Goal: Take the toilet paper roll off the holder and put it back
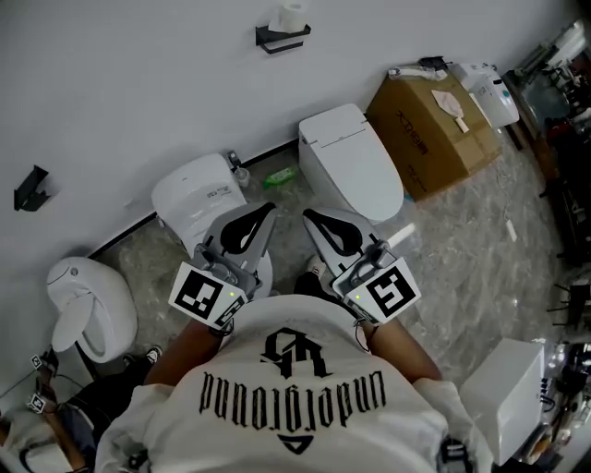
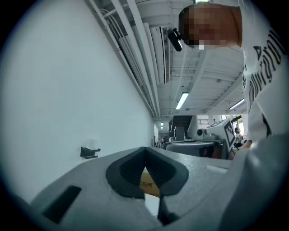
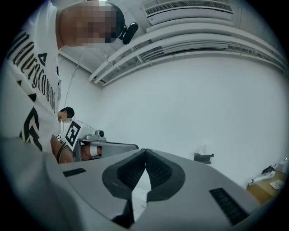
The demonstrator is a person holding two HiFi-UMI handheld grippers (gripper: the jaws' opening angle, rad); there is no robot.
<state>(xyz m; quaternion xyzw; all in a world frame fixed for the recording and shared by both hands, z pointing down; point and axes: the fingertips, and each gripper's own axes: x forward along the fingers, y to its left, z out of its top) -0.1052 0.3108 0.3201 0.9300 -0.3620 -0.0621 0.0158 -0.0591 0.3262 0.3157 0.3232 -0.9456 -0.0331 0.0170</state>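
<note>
Writing: black gothic lettering across the white shirt [image 1: 305,388], upside down in the head view and not legible; dark print on the box [image 1: 434,125], too small to read; a black-and-white square marker on each gripper's cube.
Left gripper [image 2: 145,151]: grey matte shell; ribbed dark fingers [image 2: 128,171] with their tips together, nothing between them.
Right gripper [image 3: 145,152]: same build, fingertips closed on each other, empty.
Roll [image 1: 292,15]: white, sitting on the holder [image 1: 280,38], a black bracket on the white wall [image 1: 138,83], well ahead of and above both pairs of fingers.
Low ahead of the fingers: two glossy white toilets [image 1: 351,157], with a green bottle [image 1: 280,175] between them at the wall's foot.
Right of the right fingers: the brown cardboard box.
Floor [image 1: 462,249]: grey, marbled.
Head view only: a second black bracket [image 1: 32,189], far left of the left fingers.
Left gripper view only: ceiling ducts and a strip light [image 2: 182,100]; the holder shows left of the fingertips.
Right gripper view only: the holder shows right of the fingertips, the other gripper's cube at left.
</note>
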